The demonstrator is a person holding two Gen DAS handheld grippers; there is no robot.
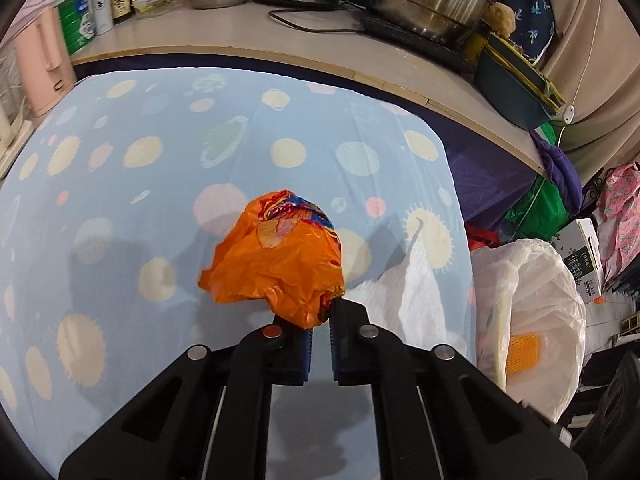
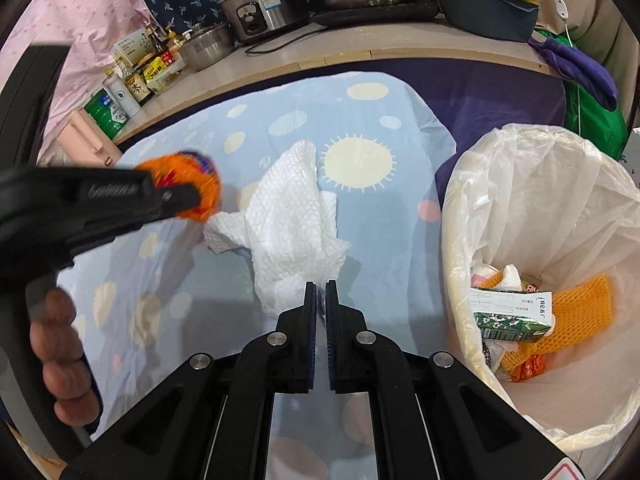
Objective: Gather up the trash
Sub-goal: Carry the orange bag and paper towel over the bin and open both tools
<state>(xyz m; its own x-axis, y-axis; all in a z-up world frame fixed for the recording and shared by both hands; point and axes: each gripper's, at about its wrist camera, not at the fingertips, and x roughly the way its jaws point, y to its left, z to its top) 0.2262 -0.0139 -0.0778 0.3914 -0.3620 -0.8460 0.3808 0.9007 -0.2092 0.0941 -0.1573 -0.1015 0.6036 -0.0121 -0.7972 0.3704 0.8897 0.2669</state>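
Note:
My left gripper [image 1: 320, 314] is shut on a crumpled orange snack wrapper [image 1: 280, 264], which hangs lifted above the blue dotted tablecloth [image 1: 120, 184]. The right wrist view shows the same left gripper [image 2: 180, 198] from the side, with the wrapper [image 2: 200, 184] at its tip and a hand [image 2: 60, 352] on its handle. My right gripper [image 2: 320, 292] is shut on the near corner of a white paper towel [image 2: 292, 216], which stands up in a peak off the cloth. The towel [image 1: 412, 292] also shows just right of the wrapper in the left wrist view.
A bin lined with a white bag [image 2: 452, 240] stands beside the table's right edge, holding a carton, orange netting and paper scraps. Behind the table runs a counter [image 1: 224, 36] with pots, a rice cooker [image 2: 256, 12], bottles and a cable.

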